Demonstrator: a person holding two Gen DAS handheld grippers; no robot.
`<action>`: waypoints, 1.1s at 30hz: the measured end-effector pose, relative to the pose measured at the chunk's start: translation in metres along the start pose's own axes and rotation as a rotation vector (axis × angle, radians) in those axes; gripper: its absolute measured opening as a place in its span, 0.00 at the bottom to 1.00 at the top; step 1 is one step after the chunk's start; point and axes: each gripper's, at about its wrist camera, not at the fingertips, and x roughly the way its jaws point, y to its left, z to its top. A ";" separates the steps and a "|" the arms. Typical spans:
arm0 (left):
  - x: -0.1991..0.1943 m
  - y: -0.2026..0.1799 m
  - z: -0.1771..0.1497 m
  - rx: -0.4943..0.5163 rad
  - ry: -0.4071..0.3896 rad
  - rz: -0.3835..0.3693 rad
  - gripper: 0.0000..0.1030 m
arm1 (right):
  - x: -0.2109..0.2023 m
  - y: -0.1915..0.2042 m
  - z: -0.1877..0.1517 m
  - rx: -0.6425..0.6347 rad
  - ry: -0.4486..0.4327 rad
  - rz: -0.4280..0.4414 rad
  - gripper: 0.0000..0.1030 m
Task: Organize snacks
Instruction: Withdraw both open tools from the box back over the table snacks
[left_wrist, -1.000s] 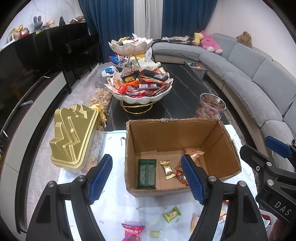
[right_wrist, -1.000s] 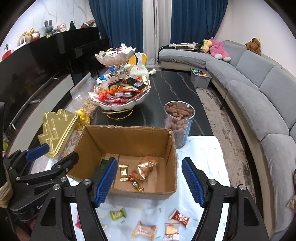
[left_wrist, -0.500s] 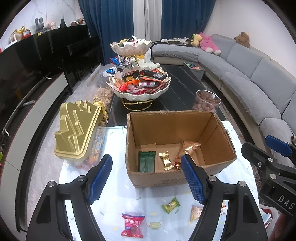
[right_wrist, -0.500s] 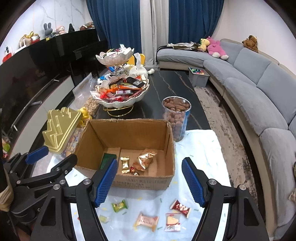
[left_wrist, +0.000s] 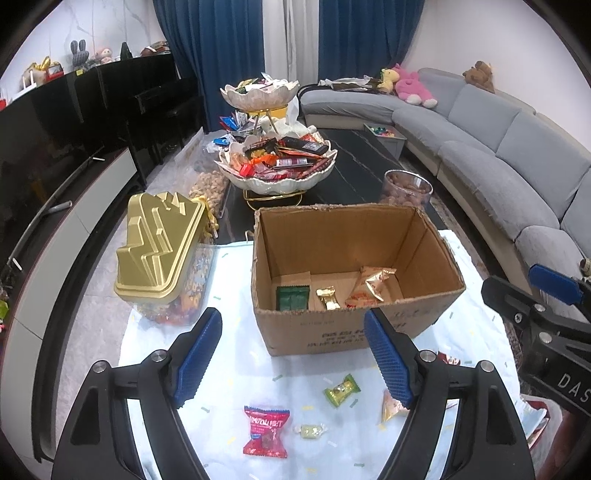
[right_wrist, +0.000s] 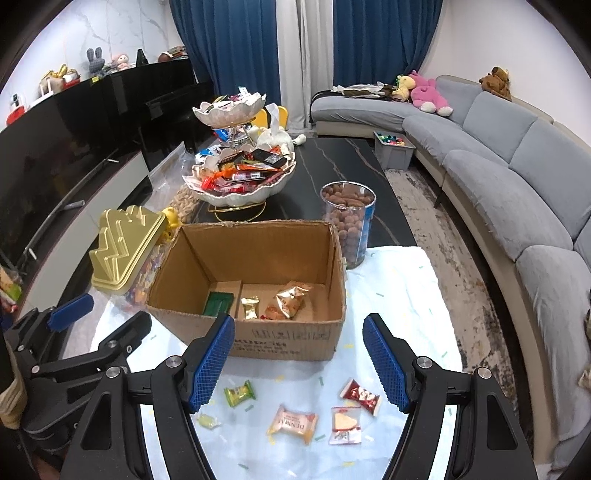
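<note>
Both grippers hang over the desk (left_wrist: 236, 354) with nothing between their blue pads. The left gripper (left_wrist: 293, 356) is released, its jaws having just been opening a little wider; the right gripper (right_wrist: 299, 363) is released too.

The box (left_wrist: 354, 325) stands on the pale cloth just beyond both grippers. Inside it lie a green packet (left_wrist: 292, 297), a gold sweet (left_wrist: 328, 297) and a crinkled gold bag (left_wrist: 378, 280); an orange wrapper beside the bag is half hidden by the box's near wall, and what it is cannot be made out.

Loose snacks lie on the cloth in front of the box. In the left view: a red packet (left_wrist: 266, 430), a small pale sweet (left_wrist: 311, 431) and a green sweet (left_wrist: 341, 390); an orange packet (left_wrist: 391, 406) is partly covered by the gripper's right pad. In the right view: a cream packet (right_wrist: 292, 424), a white-and-red packet (right_wrist: 345, 424) and a dark red one (right_wrist: 360, 396). Their print is too small to read.

Left of the box a gold lid (left_wrist: 159, 251) sits on a clear tub, whose contents are a blur of colours. Behind the box stand a tiered snack bowl (left_wrist: 277, 166) and a jar (right_wrist: 347, 221) of brown nuts, the jar's base hidden in the left view by the box. The person shows only as a sleeve edge at the left border of the right view.
</note>
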 end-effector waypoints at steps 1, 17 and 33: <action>0.000 0.000 -0.002 0.001 -0.001 0.003 0.79 | -0.001 0.000 -0.002 -0.002 -0.002 -0.002 0.71; 0.004 -0.003 -0.037 -0.008 0.026 0.021 0.82 | -0.005 -0.002 -0.038 0.015 -0.009 -0.023 0.71; 0.015 -0.006 -0.075 0.006 0.067 0.010 0.91 | 0.003 0.000 -0.070 0.008 0.008 -0.035 0.71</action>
